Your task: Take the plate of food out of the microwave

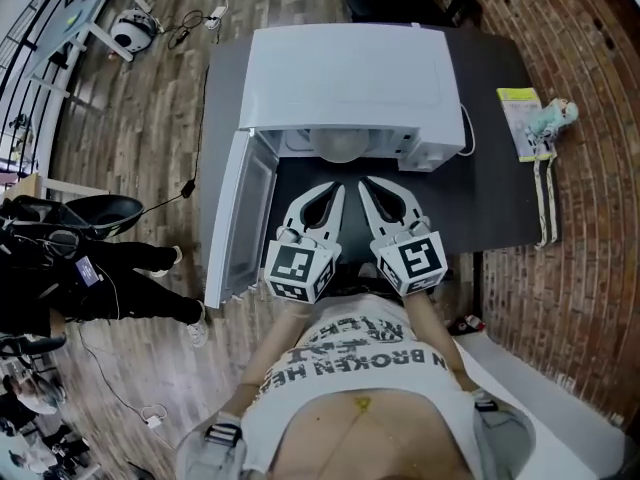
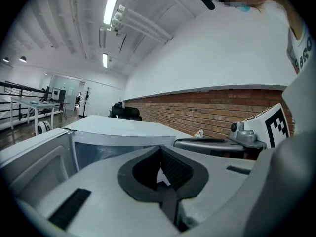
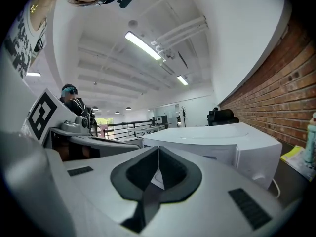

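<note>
We have two claws, and both are shut tight with nothing in them. The left claw [image 1: 333,192] and the right claw [image 1: 368,188] are side by side, just near of the one microwave [image 1: 350,78] on the counter [image 1: 500,198]. Its door [image 1: 240,213] is open, swung to the left. The one plate [image 1: 340,146] is inside, not yet taken out. We think we have to open a claw, reach in, grab it and pull it out

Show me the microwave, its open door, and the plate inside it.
microwave [image 1: 350,78], head view, middle of its white top.
open door [image 1: 245,218], head view, its inner face.
plate [image 1: 340,146], head view, the edge showing in the microwave's opening.
</note>
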`<action>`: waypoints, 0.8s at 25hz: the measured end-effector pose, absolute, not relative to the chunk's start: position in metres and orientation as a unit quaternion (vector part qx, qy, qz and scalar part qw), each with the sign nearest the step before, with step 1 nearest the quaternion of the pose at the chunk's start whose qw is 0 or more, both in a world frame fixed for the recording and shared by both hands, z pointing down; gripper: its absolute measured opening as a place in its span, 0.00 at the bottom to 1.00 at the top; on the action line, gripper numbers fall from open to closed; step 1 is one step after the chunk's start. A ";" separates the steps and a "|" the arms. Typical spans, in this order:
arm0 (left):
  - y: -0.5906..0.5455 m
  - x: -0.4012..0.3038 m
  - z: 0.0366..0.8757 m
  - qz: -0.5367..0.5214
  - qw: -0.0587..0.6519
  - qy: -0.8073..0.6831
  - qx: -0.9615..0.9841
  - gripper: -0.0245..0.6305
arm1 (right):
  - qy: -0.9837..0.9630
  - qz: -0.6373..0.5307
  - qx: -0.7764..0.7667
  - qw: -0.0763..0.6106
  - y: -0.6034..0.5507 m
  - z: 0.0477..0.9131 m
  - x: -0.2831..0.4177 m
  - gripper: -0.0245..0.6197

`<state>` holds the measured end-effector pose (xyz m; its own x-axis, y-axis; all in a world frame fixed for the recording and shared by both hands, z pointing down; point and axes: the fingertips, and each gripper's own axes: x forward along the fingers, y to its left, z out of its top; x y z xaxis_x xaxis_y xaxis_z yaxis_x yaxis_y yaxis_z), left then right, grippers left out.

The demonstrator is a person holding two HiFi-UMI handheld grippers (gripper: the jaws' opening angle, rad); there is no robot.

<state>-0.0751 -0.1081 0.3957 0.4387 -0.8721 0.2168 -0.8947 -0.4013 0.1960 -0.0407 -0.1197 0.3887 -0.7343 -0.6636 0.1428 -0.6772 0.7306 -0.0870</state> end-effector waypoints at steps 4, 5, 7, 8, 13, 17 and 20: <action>-0.125 -0.090 0.403 0.045 0.144 -0.518 0.842 0.05 | -0.924 0.070 0.372 0.056 -0.136 0.395 -0.055 0.05; -0.129 -0.093 0.404 0.046 0.145 -0.515 0.844 0.05 | -0.922 0.071 0.376 0.057 -0.140 0.396 -0.058 0.05; -0.136 -0.099 0.405 0.045 0.146 -0.508 0.848 0.05 | -0.919 0.073 0.383 0.059 -0.146 0.398 -0.063 0.05; -0.139 -0.101 0.407 0.046 0.147 -0.505 0.849 0.05 | -0.917 0.074 0.386 0.060 -0.149 0.399 -0.066 0.05; -0.153 -0.119 0.417 0.050 0.155 -0.493 0.854 0.05 | -0.909 0.084 0.402 0.073 -0.161 0.409 -0.082 0.05; -0.162 -0.128 0.425 0.049 0.165 -0.484 0.858 0.05 | -0.901 0.090 0.416 0.086 -0.167 0.419 -0.086 0.05; -0.170 -0.132 0.429 0.051 0.168 -0.480 0.859 0.05 | -0.894 0.089 0.427 0.098 -0.176 0.424 -0.085 0.05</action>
